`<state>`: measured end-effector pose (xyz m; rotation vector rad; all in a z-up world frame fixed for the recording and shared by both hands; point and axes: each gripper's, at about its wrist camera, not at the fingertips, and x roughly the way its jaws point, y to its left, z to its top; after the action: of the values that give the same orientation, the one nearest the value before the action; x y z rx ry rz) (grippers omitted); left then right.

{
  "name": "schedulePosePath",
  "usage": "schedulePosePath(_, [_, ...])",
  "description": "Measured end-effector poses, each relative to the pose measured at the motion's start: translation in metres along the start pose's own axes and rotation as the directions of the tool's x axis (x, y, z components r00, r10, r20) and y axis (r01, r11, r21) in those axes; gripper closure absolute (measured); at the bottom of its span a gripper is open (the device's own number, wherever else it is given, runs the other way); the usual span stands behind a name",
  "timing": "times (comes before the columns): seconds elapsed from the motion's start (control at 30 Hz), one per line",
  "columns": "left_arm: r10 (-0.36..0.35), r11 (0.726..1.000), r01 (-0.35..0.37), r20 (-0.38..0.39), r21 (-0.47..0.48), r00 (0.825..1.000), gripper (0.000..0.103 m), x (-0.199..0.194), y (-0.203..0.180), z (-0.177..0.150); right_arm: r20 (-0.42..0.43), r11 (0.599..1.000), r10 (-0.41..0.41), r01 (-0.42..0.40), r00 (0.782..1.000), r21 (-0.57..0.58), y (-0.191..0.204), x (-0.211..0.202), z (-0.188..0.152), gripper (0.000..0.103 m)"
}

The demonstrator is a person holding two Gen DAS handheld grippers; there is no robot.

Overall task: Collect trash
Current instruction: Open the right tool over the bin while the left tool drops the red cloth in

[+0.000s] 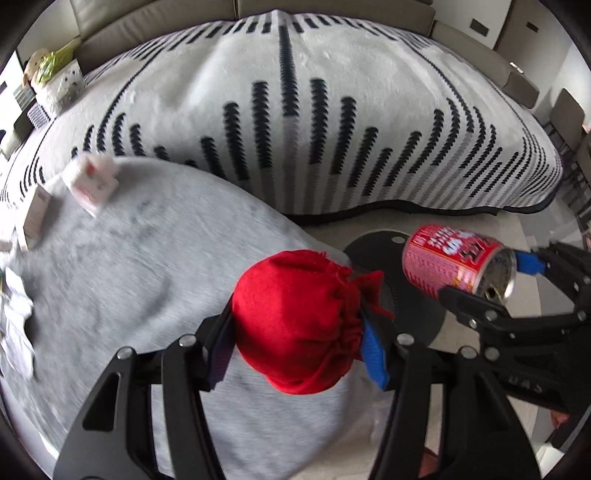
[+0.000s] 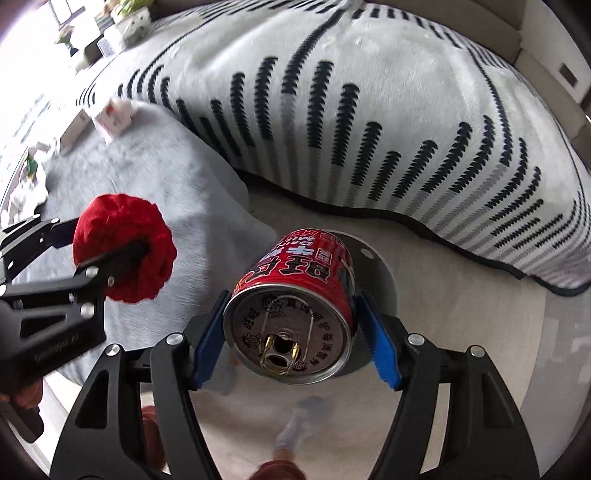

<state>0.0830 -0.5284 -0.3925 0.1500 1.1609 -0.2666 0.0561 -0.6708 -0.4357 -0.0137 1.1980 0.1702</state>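
Observation:
My left gripper (image 1: 297, 336) is shut on a crumpled red cloth bundle (image 1: 295, 317) and holds it above the grey-covered table (image 1: 129, 277). It also shows in the right wrist view (image 2: 123, 249). My right gripper (image 2: 293, 328) is shut on a red drink can (image 2: 295, 295), held on its side with the opened top toward the camera. The can also shows in the left wrist view (image 1: 458, 258), to the right of the bundle, over a dark round base (image 1: 373, 243) on the floor.
A small white and red carton (image 1: 92, 182) and crumpled white paper (image 1: 16, 332) lie on the table's far and left parts. A white rug with black dashes (image 1: 314, 110) covers the floor beyond. A sofa (image 1: 221, 22) stands at the back. A person's socked foot (image 2: 299, 424) is below.

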Motion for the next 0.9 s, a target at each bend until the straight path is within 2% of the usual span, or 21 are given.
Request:
schedulePosePath(0.17, [0.012, 0.998, -0.013, -0.023, -0.063, 1.000, 0.044, 0.018, -0.028, -0.011, 0.001, 0.993, 0.022, -0.022, 1.000, -0.112, -0.023, 0.022, 0.000, 0.037])
schedulePosePath(0.37, [0.026, 0.994, -0.031, -0.042, -0.107, 0.999, 0.044, 0.035, -0.055, -0.014, -0.011, 0.985, 0.038, -0.039, 0.999, -0.166, -0.045, 0.027, 0.001, 0.035])
schedulePosePath(0.63, [0.010, 0.995, -0.014, -0.038, -0.100, 0.999, 0.043, 0.047, -0.079, -0.004, -0.018, 0.982, 0.020, -0.022, 1.000, -0.189, -0.068, 0.016, -0.002, 0.035])
schedulePosePath(0.9, [-0.008, 0.995, 0.006, -0.022, -0.099, 1.000, 0.034, 0.057, -0.092, 0.009, 0.002, 0.983, -0.015, 0.015, 1.000, -0.182, -0.086, 0.006, 0.008, 0.035])
